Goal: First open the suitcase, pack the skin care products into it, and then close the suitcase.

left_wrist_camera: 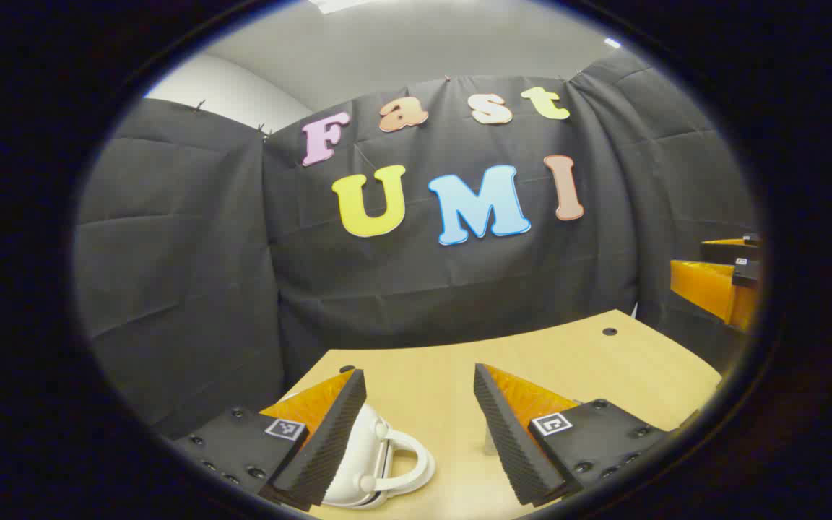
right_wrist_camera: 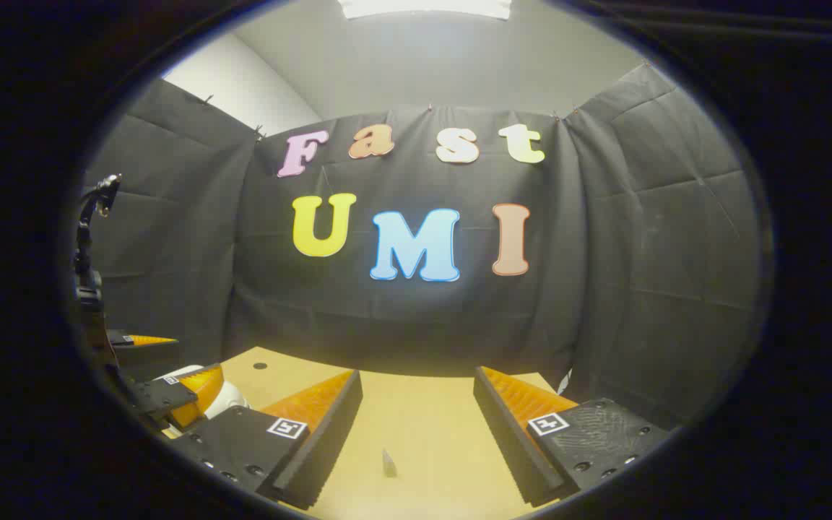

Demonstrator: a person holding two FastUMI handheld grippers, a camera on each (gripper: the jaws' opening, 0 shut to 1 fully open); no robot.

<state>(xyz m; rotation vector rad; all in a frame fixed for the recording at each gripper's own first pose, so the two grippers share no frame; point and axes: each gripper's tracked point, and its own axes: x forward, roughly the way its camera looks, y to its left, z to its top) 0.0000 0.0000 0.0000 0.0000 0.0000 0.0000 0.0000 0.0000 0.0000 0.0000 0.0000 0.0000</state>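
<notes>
The white hard-shell suitcase (left_wrist_camera: 376, 462) lies shut on the wooden table (left_wrist_camera: 604, 368) in the left gripper view, handle towards me, partly behind my left finger. My left gripper (left_wrist_camera: 419, 375) hangs open just above and right of it, with nothing between its fingers. A small grey object (left_wrist_camera: 488, 440) peeks out beside the right finger. In the right gripper view my right gripper (right_wrist_camera: 417, 375) is open over bare table (right_wrist_camera: 416, 412), with a small grey pointed tip (right_wrist_camera: 388, 462) low between its fingers. At the far left there, the left gripper (right_wrist_camera: 196, 359) is beside a sliver of the suitcase (right_wrist_camera: 232, 396).
The black cloth wall closes off the back and both sides of the table. A round cable hole (left_wrist_camera: 609, 331) sits near the table's far right corner. The right gripper (left_wrist_camera: 698, 263) hovers at the right edge. A black stand (right_wrist_camera: 87, 245) rises at the far left.
</notes>
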